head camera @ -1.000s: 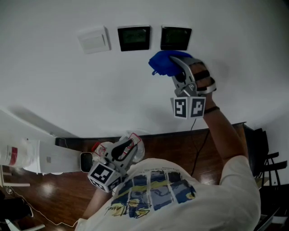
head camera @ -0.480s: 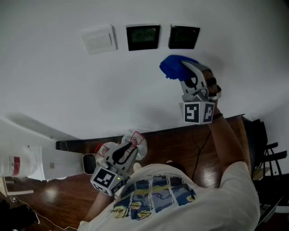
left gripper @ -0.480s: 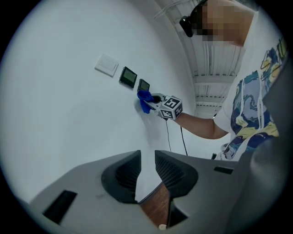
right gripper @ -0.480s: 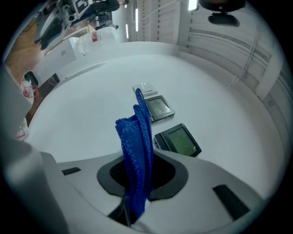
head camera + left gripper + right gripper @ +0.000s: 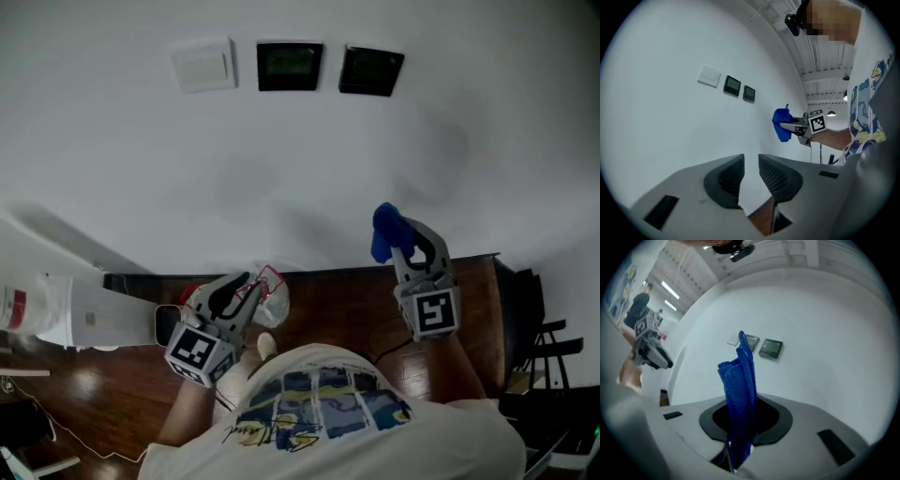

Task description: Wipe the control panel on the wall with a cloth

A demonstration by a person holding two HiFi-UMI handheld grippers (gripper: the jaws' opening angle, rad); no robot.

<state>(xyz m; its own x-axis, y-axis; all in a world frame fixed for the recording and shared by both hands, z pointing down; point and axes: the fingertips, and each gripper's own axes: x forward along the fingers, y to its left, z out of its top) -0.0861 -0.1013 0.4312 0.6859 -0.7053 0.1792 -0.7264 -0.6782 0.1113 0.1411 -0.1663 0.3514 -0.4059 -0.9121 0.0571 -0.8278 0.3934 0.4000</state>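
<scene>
Two dark control panels [image 5: 290, 66] [image 5: 371, 71] hang high on the white wall, beside a white switch plate [image 5: 203, 65]. My right gripper [image 5: 401, 240] is far below them, level with the skirting, shut on a blue cloth [image 5: 385, 230]. In the right gripper view the cloth [image 5: 740, 385] stands up between the jaws, and the panels [image 5: 771, 348] show small and distant. My left gripper [image 5: 236, 292] hangs low at the left. Its jaws [image 5: 750, 161] are open by a narrow gap with nothing between them. From there the cloth [image 5: 781, 124] is seen away from the wall.
A dark skirting board [image 5: 328, 274] runs where the wall meets the brown wooden floor. A white box-like unit [image 5: 94, 319] lies at the left, and a crumpled bag with red print [image 5: 270, 292] sits by my left gripper. Dark chairs [image 5: 539, 319] stand at the right.
The right gripper with the blue cloth has dropped from just under the right panel to well below it, off the wall. The left gripper shifted slightly left.
</scene>
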